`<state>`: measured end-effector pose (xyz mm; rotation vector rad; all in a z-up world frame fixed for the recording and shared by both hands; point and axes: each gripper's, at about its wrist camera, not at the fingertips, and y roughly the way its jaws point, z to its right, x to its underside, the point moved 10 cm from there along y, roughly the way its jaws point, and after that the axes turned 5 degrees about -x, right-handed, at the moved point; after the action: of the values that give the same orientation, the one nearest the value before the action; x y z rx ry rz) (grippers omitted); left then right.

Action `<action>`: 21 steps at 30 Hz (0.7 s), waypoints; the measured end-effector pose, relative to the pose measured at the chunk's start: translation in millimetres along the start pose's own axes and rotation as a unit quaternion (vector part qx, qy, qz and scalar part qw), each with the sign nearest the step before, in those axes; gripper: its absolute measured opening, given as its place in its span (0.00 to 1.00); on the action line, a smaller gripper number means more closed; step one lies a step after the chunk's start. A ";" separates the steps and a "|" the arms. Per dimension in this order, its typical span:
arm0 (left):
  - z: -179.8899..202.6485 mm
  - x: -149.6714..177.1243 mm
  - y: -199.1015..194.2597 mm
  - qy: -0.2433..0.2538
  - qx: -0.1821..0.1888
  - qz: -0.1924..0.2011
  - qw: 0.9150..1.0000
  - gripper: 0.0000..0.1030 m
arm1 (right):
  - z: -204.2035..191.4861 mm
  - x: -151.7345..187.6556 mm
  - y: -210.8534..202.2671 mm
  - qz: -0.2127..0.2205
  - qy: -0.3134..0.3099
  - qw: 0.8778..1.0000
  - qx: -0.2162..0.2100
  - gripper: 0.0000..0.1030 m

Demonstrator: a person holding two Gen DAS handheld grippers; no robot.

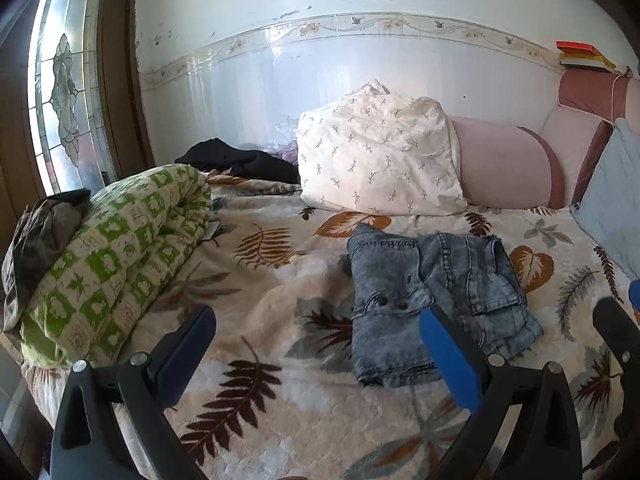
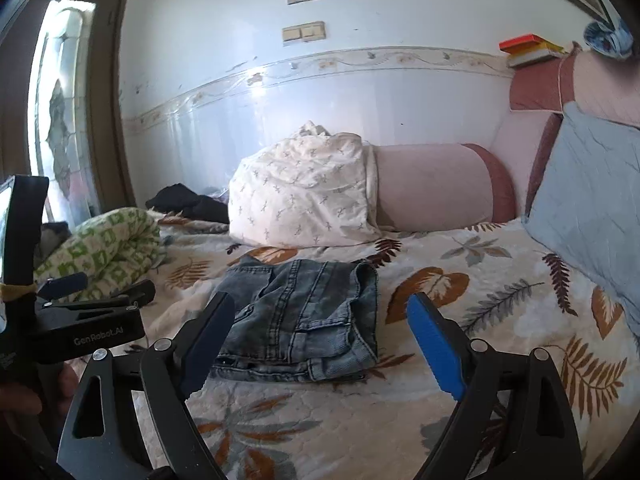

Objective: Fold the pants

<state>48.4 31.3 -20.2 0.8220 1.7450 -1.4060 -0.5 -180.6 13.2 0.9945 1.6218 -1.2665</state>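
On the leaf-print bed [image 1: 280,400] the denim pants [image 1: 432,300] lie folded into a compact bundle, apparently finished. Left claw [image 1: 316,344] and right claw [image 2: 320,336] hover spread apart, holding nothing, clear of the cloth

Bed [image 1: 280,420] covered by leaf-print quilt. Lying directly on it: folded denim pants [image 1: 436,304] mid-bed; rolled green-and-white blanket [image 1: 116,256] at left edge, grey garment [image 1: 36,236] draped beside it; black clothing [image 1: 240,160] near the wall. At the back — white sprigged pillow [image 1: 376,152] touching pink bolster [image 1: 504,164]. Blue cushion [image 2: 592,200] at right edge.
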 end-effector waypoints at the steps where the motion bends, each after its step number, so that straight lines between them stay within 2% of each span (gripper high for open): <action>1: -2.5 4.5 -0.1 -0.001 -0.002 0.000 1.000 1.00 | -2.2 1.8 1.4 -0.002 -0.001 1.000 -0.002 0.86; 6: -15.7 22.1 5.7 -0.013 0.002 -0.019 1.000 1.00 | -10.5 14.4 15.7 -0.022 0.002 1.000 -0.005 0.86; 12: -28.3 22.1 17.1 -0.032 -0.017 -0.021 0.999 1.00 | -22.3 24.9 30.2 -0.036 -0.031 0.999 -0.003 0.86; 21: -27.2 23.0 37.7 -0.025 -0.026 -0.032 0.999 1.00 | -27.2 32.6 47.2 -0.054 -0.053 0.997 -0.008 0.86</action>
<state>63.9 66.0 -55.4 0.7032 1.7770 -1.4042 28.6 -142.5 -28.5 0.8261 1.6180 -1.3537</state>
